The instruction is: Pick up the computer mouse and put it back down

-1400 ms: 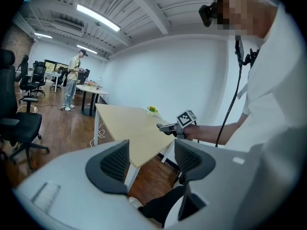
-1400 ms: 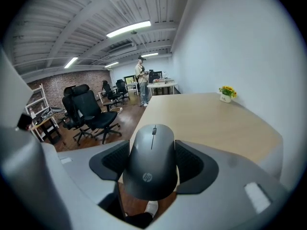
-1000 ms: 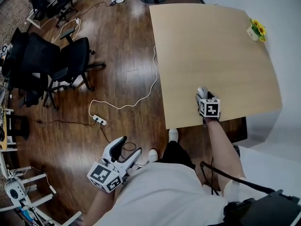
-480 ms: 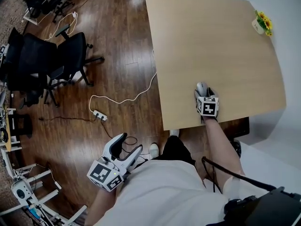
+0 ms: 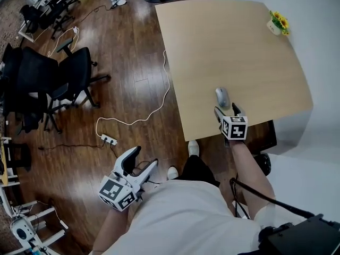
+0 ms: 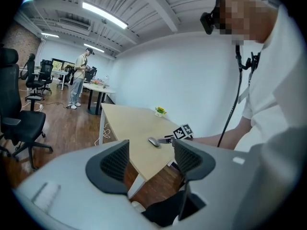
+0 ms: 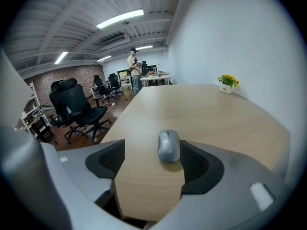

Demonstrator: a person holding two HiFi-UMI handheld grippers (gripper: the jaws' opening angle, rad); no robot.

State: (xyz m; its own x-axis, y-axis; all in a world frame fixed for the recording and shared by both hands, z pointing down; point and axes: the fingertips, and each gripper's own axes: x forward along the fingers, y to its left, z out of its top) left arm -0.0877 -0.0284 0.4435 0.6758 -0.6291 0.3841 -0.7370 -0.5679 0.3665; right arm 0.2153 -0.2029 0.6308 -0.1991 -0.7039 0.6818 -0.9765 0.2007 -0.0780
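Observation:
A grey computer mouse lies flat on the light wooden table, near its front edge. My right gripper stands open just behind it. The mouse sits at the mouth of the jaws, closer to the right pad, and nothing grips it. My left gripper hangs open and empty over the wooden floor, left of the person's body. In the left gripper view the mouse and the right gripper's marker cube show far off on the table.
A small pot of yellow flowers stands at the table's far right corner. Black office chairs are on the floor to the left. A white cable and power strip lie beside the table. A person stands far back.
The right gripper has drawn back a little toward the table's front edge, so the mouse now lies ahead of its fingertips rather than between them. The left gripper has barely moved.

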